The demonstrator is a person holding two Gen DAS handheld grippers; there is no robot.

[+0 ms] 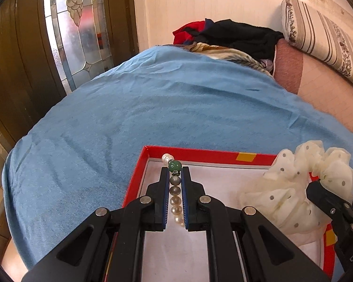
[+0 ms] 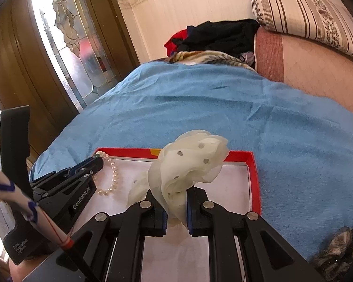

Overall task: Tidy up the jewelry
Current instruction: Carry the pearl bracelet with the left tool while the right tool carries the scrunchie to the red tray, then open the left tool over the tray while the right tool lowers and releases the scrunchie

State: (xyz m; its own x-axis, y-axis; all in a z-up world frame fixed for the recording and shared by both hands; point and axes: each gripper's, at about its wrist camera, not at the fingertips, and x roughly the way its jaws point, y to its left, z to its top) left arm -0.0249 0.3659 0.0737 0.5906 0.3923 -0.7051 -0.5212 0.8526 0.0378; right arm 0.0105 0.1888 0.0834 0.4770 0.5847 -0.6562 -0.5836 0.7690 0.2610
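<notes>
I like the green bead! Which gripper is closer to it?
Left. The left gripper clamps the pearl bracelet with the round green bead at its fingertips; the right gripper holds the cream dotted scrunchie alongside.

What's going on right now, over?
Left gripper shut on pearl bracelet. Right gripper shut on cream scrunchie. Both over red box. Nothing in the way.

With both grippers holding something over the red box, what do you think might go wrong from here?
1. The pearl bracelet is clamped along its length by the left gripper, with a loop hanging free; it may snag the red box rim or strain its string.
2. The scrunchie in the right gripper is bulky and may drop onto the bracelet.
3. The grippers are close together and might collide.
</notes>
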